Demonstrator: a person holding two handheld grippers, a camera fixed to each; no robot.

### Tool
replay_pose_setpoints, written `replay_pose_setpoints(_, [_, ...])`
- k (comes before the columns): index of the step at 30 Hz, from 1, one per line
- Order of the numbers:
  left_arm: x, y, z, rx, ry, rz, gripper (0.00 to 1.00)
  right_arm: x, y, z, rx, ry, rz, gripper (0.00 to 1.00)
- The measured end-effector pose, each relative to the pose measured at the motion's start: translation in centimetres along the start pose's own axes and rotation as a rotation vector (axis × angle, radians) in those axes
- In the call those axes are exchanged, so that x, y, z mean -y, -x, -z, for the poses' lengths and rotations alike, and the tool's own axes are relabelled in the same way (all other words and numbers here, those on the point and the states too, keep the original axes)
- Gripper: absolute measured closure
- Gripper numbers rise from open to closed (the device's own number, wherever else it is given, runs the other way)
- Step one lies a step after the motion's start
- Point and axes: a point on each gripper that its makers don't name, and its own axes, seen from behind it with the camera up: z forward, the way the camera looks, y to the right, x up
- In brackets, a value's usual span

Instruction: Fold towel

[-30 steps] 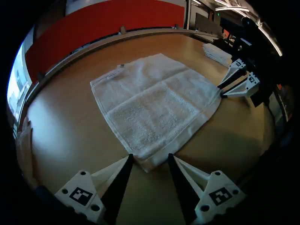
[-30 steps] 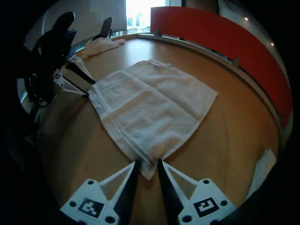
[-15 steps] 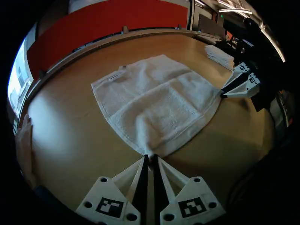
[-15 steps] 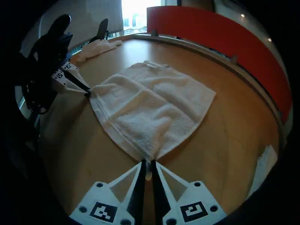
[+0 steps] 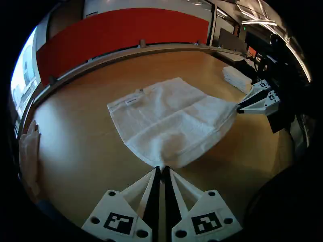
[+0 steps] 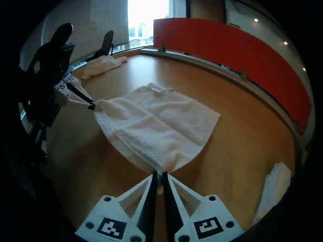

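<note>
Towel (image 5: 169, 117), one edge stretched between left gripper (image 5: 162, 169) and right gripper (image 6: 158, 175), jaws pinching corners

White terry towel (image 5: 169, 117), spread open on the wooden counter (image 5: 76, 137). The far portion lies flat, with a small sewn label (image 5: 131, 101) at its far edge. Two adjacent near corners are raised off the surface, and the edge between them sags in a shallow curve.

towel (image 5: 169, 117) on table (image 5: 80, 133); left tongs (image 5: 162, 168) at one corner, right tongs (image 6: 158, 174) at adjacent corner
</note>
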Motion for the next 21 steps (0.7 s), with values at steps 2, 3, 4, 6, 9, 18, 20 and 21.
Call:
replay_pose_setpoints(2, [0.0, -0.6, 0.7, -0.006, 0.000, 0.001, 0.92, 0.0, -0.7, 0.6, -0.011, 0.002, 0.003, 0.89])
replay_pose_setpoints(3, [0.0, -0.9, 1.0, -0.009, 0.000, 0.001, 0.92, 0.0, -1.0, 0.9, -0.016, 0.003, 0.005, 0.89])
replay_pose_setpoints(4, [0.0, -1.1, 1.4, -0.011, 0.001, 0.002, 0.92, 0.0, -1.3, 1.2, -0.021, 0.003, 0.008, 0.89])
replay_pose_setpoints(6, [-0.1, -1.6, 2.0, -0.015, 0.003, 0.005, 0.92, 0.0, -1.9, 1.8, -0.029, 0.004, 0.013, 0.89])
replay_pose_setpoints(9, [-0.2, -2.5, 3.1, -0.029, 0.007, 0.012, 0.92, 0.1, -2.7, 2.9, -0.034, 0.006, 0.019, 0.89])
replay_pose_setpoints(18, [-0.3, -4.1, 6.0, -0.058, 0.007, 0.029, 0.92, 1.5, -4.6, 5.7, -0.050, -0.011, 0.025, 0.89])
replay_pose_setpoints(20, [-0.3, -4.3, 6.6, -0.061, 0.005, 0.030, 0.92, 1.9, -4.8, 6.2, -0.051, -0.015, 0.023, 0.89])
replay_pose_setpoints(21, [-0.3, -4.4, 6.8, -0.061, 0.005, 0.031, 0.92, 2.1, -4.9, 6.4, -0.051, -0.016, 0.022, 0.89])
